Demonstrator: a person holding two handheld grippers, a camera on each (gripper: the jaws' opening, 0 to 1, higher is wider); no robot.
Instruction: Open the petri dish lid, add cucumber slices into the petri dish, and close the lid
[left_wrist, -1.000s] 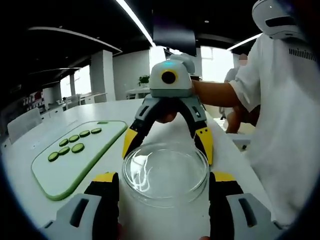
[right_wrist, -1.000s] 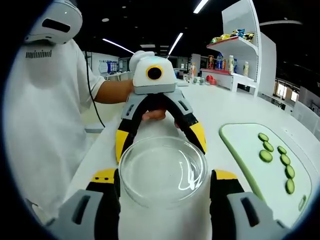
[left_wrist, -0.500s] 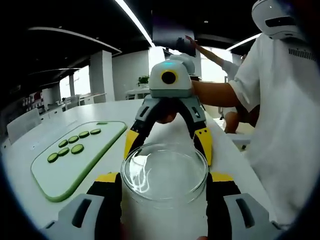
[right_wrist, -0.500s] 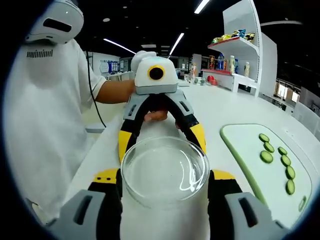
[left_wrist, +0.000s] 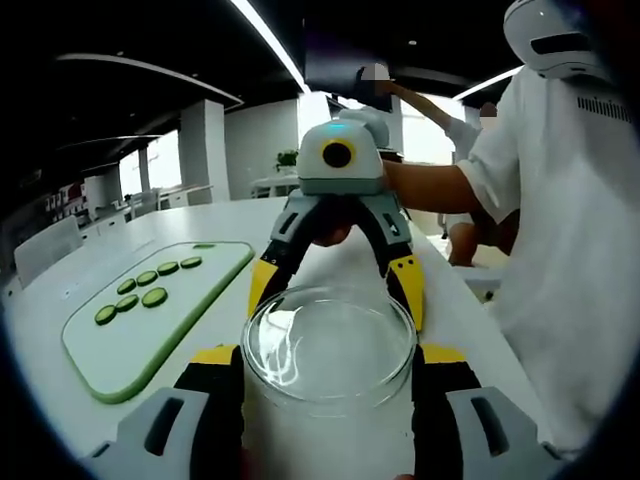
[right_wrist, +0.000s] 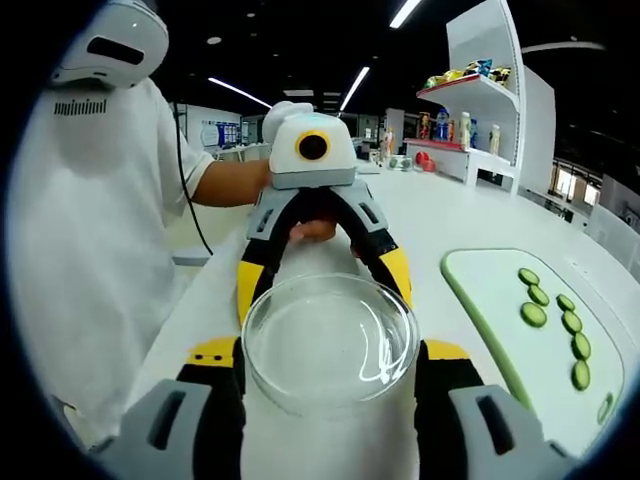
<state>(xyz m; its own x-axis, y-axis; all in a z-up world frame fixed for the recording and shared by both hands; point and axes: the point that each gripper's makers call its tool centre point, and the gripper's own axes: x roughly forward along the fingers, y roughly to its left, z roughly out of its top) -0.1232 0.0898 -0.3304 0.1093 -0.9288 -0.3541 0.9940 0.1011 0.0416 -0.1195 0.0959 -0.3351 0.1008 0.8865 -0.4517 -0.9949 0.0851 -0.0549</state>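
Left hand-held gripper (left_wrist: 329, 365): its yellow-tipped jaws stand on either side of the glass dish, close against the rim; whether they press on the glass I cannot tell. In the right gripper view it comes in from the far side (right_wrist: 322, 290), jaws spread around the dish's far edge.
Right hand-held gripper (right_wrist: 328, 362): jaws flank the near rim of the same dish; a firm clamp cannot be told. In the left gripper view it reaches in from beyond the dish (left_wrist: 337, 290), a hand behind it.
Petri dish (left_wrist: 330, 345): clear, round, lid on, sitting on the bench between the two pairs of jaws; also seen at (right_wrist: 328, 340).
Bench (left_wrist: 230, 215): white, carrying dish and board.
Cutting board (left_wrist: 130, 335): pale with green edge, lying beside the dish, apart from it; on the other side in the right gripper view (right_wrist: 490, 300).
Cucumber slices (left_wrist: 145, 285): two short rows on the board's far part; also at (right_wrist: 555, 315).
Person (left_wrist: 560, 200): white shirt, forearm reaching to the right hand-held gripper.
Shelf (right_wrist: 480, 70): white, with bottles and packets, behind the bench.
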